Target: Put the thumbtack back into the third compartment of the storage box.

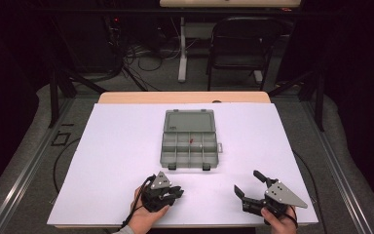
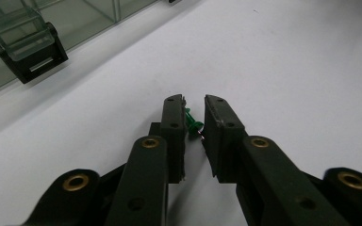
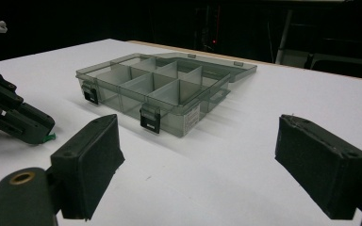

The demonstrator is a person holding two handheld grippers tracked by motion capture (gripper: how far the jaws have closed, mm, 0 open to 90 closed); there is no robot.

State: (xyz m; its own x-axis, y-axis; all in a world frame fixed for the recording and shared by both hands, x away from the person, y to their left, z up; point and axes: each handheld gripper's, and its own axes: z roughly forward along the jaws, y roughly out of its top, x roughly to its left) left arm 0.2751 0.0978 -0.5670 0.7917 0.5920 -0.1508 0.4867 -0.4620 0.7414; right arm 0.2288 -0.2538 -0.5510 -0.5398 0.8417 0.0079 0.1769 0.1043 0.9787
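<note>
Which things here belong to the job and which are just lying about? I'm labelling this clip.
In the job:
left gripper, jaws nearly closed on the green pushpin
open compartment box, a small red item in one cell

Standing by or background:
right gripper, open, holding nothing
folding chair
floor cables

green push pin [image 2: 193,125] | lying sideways on white table | between left gripper [image 2: 194,115] jaws

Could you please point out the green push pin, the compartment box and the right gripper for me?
green push pin [image 2: 193,125], left gripper view, on its head between the jaws.
compartment box [image 1: 189,161], high view, on its front wall.
right gripper [image 1: 248,184], high view, midway between its open fingertips.
</note>
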